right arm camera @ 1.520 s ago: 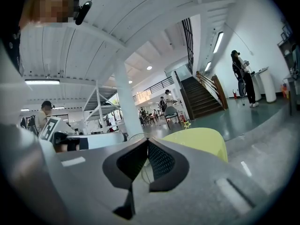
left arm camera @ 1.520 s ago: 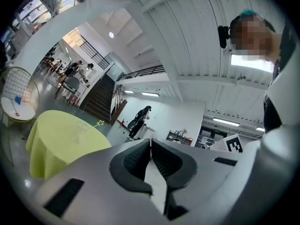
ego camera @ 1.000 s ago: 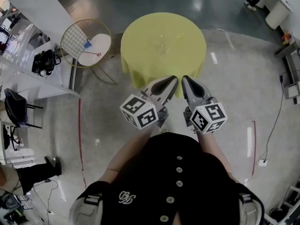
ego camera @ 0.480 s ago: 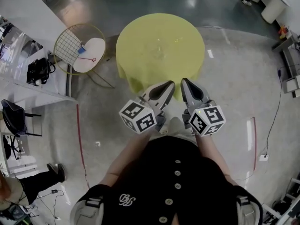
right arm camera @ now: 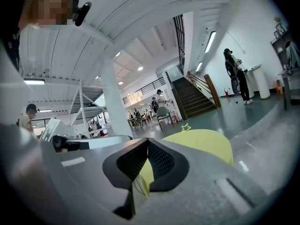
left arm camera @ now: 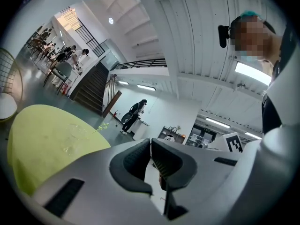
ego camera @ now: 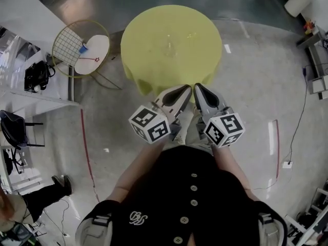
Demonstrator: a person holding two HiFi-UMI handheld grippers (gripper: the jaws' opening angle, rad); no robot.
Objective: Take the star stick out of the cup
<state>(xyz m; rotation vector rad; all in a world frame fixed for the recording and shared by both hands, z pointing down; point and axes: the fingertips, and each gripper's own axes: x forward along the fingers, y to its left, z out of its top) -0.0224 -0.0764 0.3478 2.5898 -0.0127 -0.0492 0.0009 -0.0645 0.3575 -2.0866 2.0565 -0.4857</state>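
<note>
We see one container: a clear, nearly invisible cup [ego camera: 168, 48] standing near the middle of the round table under a yellow cloth [ego camera: 148, 70]. In it stands the thin stick with a pale green outlined star [right arm camera: 186, 127], leaning, its star end out beyond the rim toward the far side of the table. Nothing else shows in the cup.

Off to the left of the table, a gold wire chair [ego camera: 65, 44] carries a round white seat [ego camera: 100, 47]. On it lie a small blue thing [ego camera: 83, 49] and a second stick with a red star [ego camera: 91, 60].

Our left gripper [ego camera: 185, 89] and right gripper [ego camera: 199, 87] are held side by side at the table's near edge, well short of the cup. Both have their jaws pressed together with nothing between the pads.

Against the frame a second ago, the table and the wire chair sit a little higher and further left in the head view. The two grippers' tips have drawn closer to each other, and pale trouser legs [ego camera: 192, 129] now show between them, where bare floor showed before
</note>
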